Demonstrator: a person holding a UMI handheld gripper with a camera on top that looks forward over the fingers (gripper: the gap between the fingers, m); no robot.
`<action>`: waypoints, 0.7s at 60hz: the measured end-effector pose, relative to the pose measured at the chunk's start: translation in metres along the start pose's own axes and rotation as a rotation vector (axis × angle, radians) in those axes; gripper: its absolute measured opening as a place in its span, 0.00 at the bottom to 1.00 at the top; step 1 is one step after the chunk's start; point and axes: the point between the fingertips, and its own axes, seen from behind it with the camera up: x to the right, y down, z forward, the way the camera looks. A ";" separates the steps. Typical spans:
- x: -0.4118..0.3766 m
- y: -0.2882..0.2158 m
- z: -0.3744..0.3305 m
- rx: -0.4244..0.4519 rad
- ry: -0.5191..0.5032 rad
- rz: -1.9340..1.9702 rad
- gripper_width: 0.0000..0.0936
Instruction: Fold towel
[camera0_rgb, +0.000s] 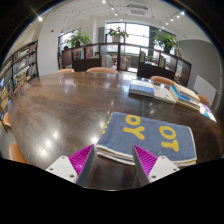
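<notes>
A folded grey-blue towel (150, 138) with yellow letters lies on the dark wooden table (70, 110), just ahead of my fingers and a little to the right. My gripper (113, 160) is open; its two magenta pads (80, 160) stand wide apart just above the table. The towel's near left corner reaches into the gap between the fingertips, with room on both sides. Nothing is held.
Open books or magazines (170, 93) lie on the table beyond the towel at the right. Wooden chairs (100, 70) stand at the far side of the table. Bookshelves (22, 65) line the left wall; potted plants and windows (130, 35) are at the back.
</notes>
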 end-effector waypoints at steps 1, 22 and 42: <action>0.001 -0.004 0.007 0.003 0.006 0.000 0.81; -0.004 -0.029 0.098 0.008 0.102 0.021 0.47; 0.012 -0.038 0.077 -0.046 0.115 0.016 0.06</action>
